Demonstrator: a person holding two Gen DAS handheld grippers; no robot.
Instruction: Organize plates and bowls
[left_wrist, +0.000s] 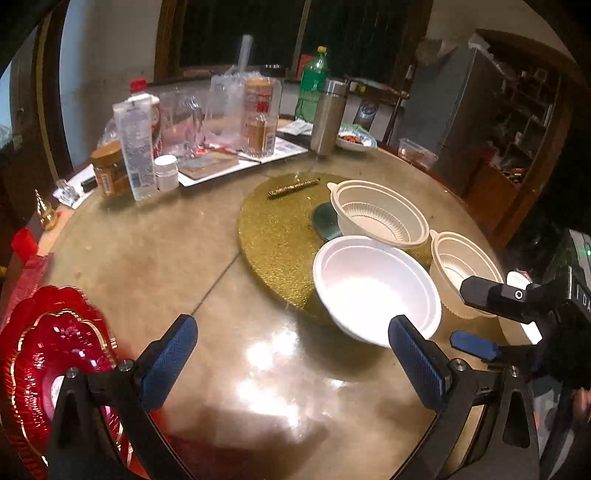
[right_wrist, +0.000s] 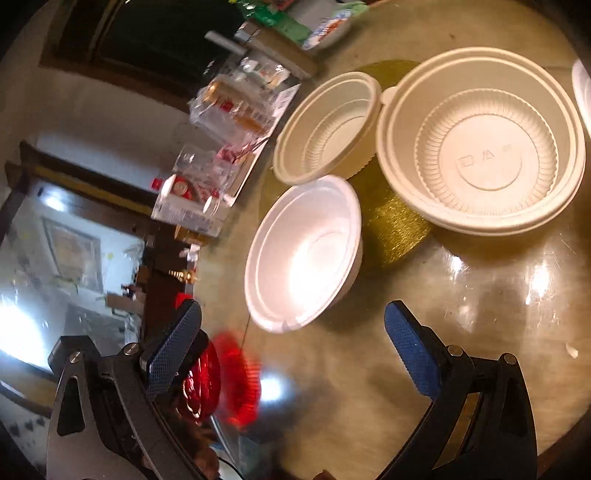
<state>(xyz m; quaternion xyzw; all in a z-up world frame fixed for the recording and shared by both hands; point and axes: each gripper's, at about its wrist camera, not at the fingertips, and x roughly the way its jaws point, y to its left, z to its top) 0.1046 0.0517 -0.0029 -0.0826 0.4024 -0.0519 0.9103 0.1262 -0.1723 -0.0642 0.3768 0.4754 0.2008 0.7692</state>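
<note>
We have the left claw spread wide over the glossy desk, nothing between its blue pads, and a broad bare stretch of desk runs from the bottom centre of the left wrist view up toward the middle. The desk's curved far edge arcs along the right side of that frame. Clutter fills the upper left: bottles, jars, a clear plastic bag, and a steel flask near the top centre.

The white foam bowl sits right of centre, mouth up, smooth inside, half on the round gold mat and half overhanging the desk. Behind it, on the mat, stands a cream ribbed bowl with small rim tabs, upright too. A second cream ribbed bowl sits at the right edge, just beside the foam one. A gold pen lies on the mat's far side, its long axis running left to right.

Red scalloped plates lie stacked at lower left, partly under our left claw.

In the right wrist view, the right claw is also wide and holding nothing, low in frame, with the foam bowl just above it and shiny bare desk to the right.
</note>
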